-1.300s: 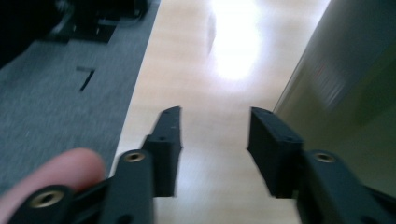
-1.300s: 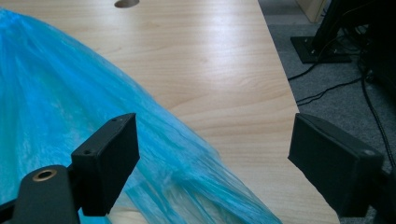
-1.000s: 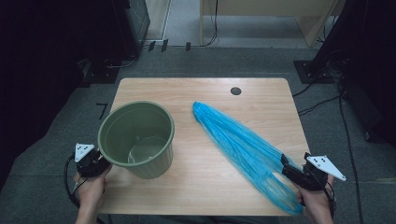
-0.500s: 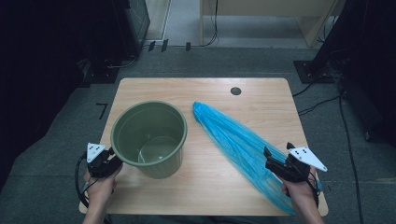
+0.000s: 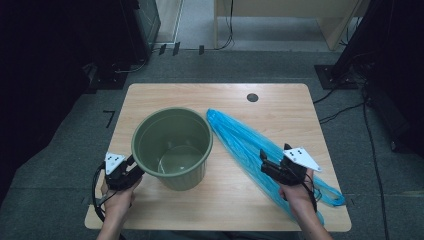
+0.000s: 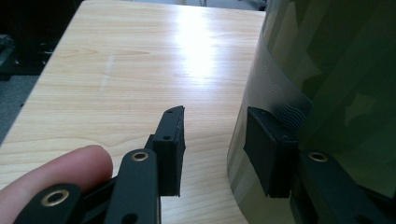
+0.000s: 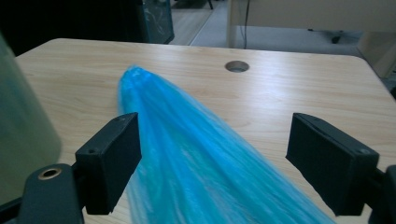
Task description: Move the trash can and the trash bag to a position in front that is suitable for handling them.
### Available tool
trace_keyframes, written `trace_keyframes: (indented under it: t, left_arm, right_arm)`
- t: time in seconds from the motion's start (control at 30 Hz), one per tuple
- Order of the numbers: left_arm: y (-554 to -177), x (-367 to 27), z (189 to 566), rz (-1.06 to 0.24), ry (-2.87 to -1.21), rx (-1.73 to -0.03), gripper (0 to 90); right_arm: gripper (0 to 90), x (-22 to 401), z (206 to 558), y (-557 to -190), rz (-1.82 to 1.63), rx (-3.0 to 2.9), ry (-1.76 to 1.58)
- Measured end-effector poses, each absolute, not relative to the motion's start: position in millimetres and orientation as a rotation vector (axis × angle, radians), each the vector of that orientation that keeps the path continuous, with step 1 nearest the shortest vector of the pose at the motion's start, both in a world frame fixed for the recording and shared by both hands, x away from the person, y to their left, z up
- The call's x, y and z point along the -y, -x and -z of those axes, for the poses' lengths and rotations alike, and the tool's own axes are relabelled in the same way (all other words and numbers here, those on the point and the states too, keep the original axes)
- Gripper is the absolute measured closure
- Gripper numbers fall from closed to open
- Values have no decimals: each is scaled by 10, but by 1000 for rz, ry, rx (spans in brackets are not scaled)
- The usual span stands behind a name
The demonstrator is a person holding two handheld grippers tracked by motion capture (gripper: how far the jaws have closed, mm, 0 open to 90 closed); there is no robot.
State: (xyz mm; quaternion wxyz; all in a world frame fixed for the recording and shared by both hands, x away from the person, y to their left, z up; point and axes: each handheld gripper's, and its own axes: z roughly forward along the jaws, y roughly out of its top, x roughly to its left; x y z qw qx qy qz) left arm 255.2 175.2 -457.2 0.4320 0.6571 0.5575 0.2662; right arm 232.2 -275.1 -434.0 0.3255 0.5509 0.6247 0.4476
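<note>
Bin (image 5: pixel 172 147) is stood upright on the table (image 5: pixel 280 107), left of centre, with the blue bag (image 5: pixel 250 145) laid flat just to its right, running from beside the rim back toward the near right corner.

The left gripper (image 6: pixel 224 154) is set at the bin's near-left wall: one pad is seen against the outside of the wall, the other stands clear on the open table side, so nothing is clamped — the jaws have just been opening. The right gripper (image 7: pixel 224 158) is held above the bag with its jaws wide apart, the bag lying beneath and between them, untouched.

Risks are judged as follows. The bin is light and empty, and a nudge from the left pad could slide or tip it — the bag's end beside it could be caught. The bag is thin and slippery; if only its top layer is pinched, it may bunch or slip free when lifted, and a low approach could scrape the table.

No brand, label or writing can be read anywhere.
</note>
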Motion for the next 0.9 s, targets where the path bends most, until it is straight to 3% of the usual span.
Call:
trace_keyframes:
  t: [0.43,0.5,0.6,0.63,0.73,0.77,0.83,0.9]
  left_arm:
    - [-2616,-1503,4601,-619,-1627,-1350,627]
    - [-2653,-1477,4609,-609,-1609,-1355,655]
    - [-2700,-1463,4620,-584,-1588,-1363,690]
    - [-2727,-1448,4625,-573,-1581,-1369,746]
    - [-2757,-1395,4632,-568,-1592,-1352,794]
    - [-2760,-1374,4633,-563,-1600,-1342,808]
    - [-2756,-1324,4633,-553,-1617,-1319,816]
    - [-2745,-1282,4633,-581,-1615,-1326,820]
  right_arm:
    - [181,2161,4458,-2594,-1203,-1754,-1421]
    - [273,2100,4473,-2642,-1172,-1738,-1432]
    - [302,2048,4486,-2698,-1155,-1739,-1441]
    - [404,1998,4506,-2747,-1166,-1743,-1428]
    - [448,1957,4530,-2775,-1179,-1752,-1408]
    - [499,1915,4560,-2795,-1215,-1778,-1382]
    - [504,1897,4573,-2796,-1242,-1798,-1377]
    - [587,1866,4592,-2780,-1269,-1801,-1385]
